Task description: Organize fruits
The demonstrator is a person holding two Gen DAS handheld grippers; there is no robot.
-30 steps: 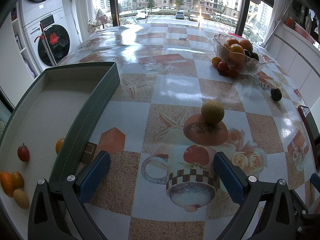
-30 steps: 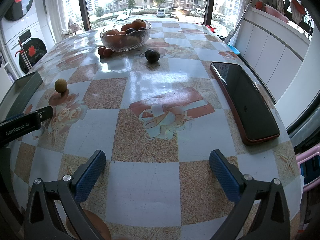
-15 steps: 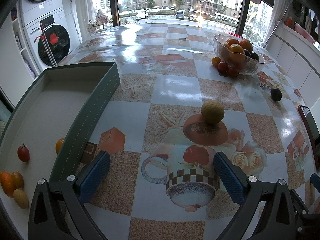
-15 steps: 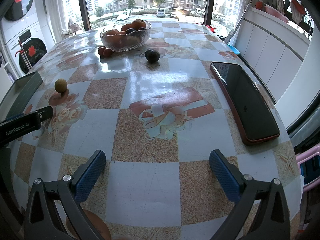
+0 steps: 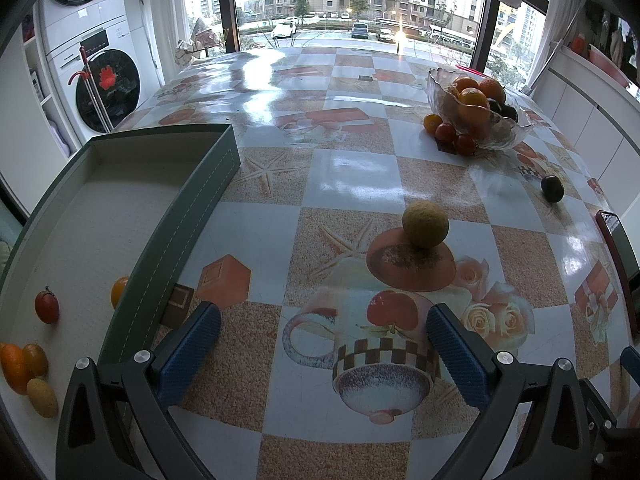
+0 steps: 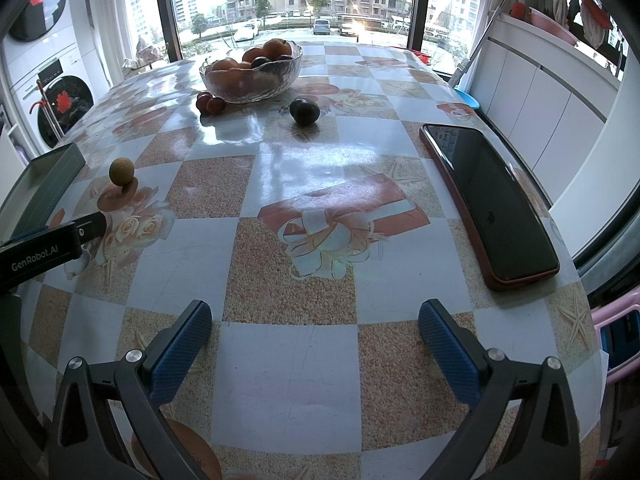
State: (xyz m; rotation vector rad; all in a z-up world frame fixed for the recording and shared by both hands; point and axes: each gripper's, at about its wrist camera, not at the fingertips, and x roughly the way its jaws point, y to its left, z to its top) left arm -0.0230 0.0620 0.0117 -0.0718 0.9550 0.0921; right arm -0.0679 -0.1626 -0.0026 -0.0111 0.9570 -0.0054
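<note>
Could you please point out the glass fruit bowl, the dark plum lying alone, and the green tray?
glass fruit bowl (image 6: 256,90): right wrist view, front wall.
dark plum (image 6: 305,111): right wrist view, middle of fruit.
green tray (image 5: 176,236): left wrist view, stitched outer side wall.

Home laundry-dining room, washing machine (image 5: 108,92), fruit bowl (image 5: 478,114)

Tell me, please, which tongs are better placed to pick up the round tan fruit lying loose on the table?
Left, most likely. The left tongs are open and point almost straight at the tan fruit, with the green tray right beside them. For the right tongs, also open, that fruit lies far off to the left.
</note>
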